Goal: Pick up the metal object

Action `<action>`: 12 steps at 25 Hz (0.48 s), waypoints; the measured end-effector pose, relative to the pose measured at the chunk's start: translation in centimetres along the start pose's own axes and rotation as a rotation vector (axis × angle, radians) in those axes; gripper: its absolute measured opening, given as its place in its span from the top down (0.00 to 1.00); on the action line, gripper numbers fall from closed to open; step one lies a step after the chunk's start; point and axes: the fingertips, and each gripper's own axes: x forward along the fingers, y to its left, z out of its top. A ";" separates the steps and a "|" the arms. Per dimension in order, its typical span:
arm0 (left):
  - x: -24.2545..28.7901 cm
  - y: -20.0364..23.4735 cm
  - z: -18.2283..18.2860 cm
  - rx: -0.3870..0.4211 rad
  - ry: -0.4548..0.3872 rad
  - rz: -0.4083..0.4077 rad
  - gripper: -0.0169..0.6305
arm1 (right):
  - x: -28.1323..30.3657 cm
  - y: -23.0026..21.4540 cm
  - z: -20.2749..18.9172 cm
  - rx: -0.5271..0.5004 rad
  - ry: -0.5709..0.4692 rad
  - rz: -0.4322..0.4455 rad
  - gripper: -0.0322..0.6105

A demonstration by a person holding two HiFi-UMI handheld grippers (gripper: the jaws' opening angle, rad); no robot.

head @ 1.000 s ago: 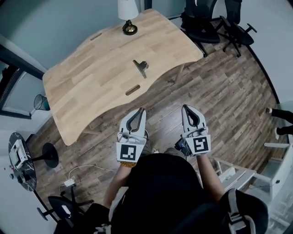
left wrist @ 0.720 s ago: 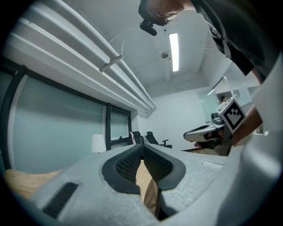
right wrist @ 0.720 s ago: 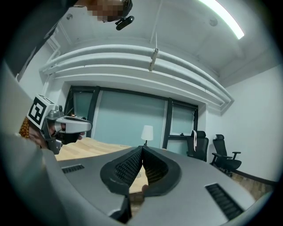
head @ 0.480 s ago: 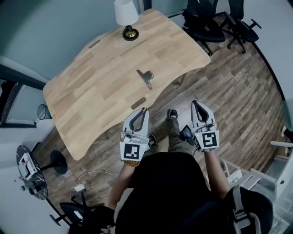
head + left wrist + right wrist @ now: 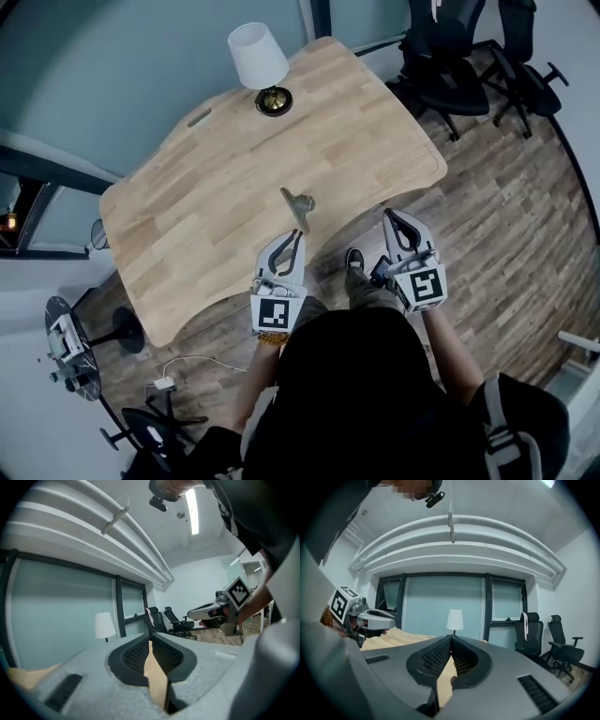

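The metal object (image 5: 297, 207), a silvery clip with a long handle, lies on the light wooden table (image 5: 216, 187) close to its front edge. My left gripper (image 5: 297, 236) hangs just short of it at that edge, jaws shut and empty. My right gripper (image 5: 389, 217) is held off the table to the clip's right, above the floor, also shut with nothing in it. In the left gripper view the left gripper (image 5: 150, 641) shows its jaws pressed together. The right gripper view shows the right gripper (image 5: 451, 637) the same way. Neither gripper view shows the clip.
A white-shaded lamp (image 5: 258, 54) on a dark round base stands at the table's far edge. Black office chairs (image 5: 450, 66) stand on the wood floor to the right. A glass wall (image 5: 445, 602) runs behind the table. Cables and stands (image 5: 70, 342) sit at the lower left.
The person has stepped closer to the table. Both grippers have come forward, and the left one now reaches the table's front edge near the clip. Both stay shut.
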 end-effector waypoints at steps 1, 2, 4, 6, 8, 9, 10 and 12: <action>1.0 0.2 0.0 0.019 0.014 0.007 0.92 | 0.9 -0.9 0.2 0.002 -0.004 0.016 0.95; 1.9 0.3 0.0 0.034 0.027 0.015 0.92 | 1.6 -1.8 0.3 0.002 -0.002 0.029 0.95; 3.5 0.7 -0.3 0.050 0.048 0.019 0.92 | 3.1 -3.3 0.2 -0.007 0.016 0.047 0.95; 4.8 1.2 -1.2 0.059 0.079 0.002 0.92 | 4.5 -4.4 0.1 -0.004 0.024 0.048 0.95; 6.2 2.0 -2.5 0.081 0.114 -0.030 0.92 | 5.7 -5.1 -0.2 -0.007 0.037 0.043 0.95; 6.9 2.4 -3.2 0.104 0.125 -0.050 0.92 | 6.3 -5.4 -0.4 -0.011 0.048 0.040 0.95; 7.6 2.8 -3.8 0.131 0.136 -0.071 0.92 | 6.8 -5.6 -0.6 -0.015 0.055 0.034 0.95; 8.8 3.5 -5.3 0.177 0.157 -0.114 0.92 | 7.5 -6.0 -0.8 -0.021 0.062 0.019 0.95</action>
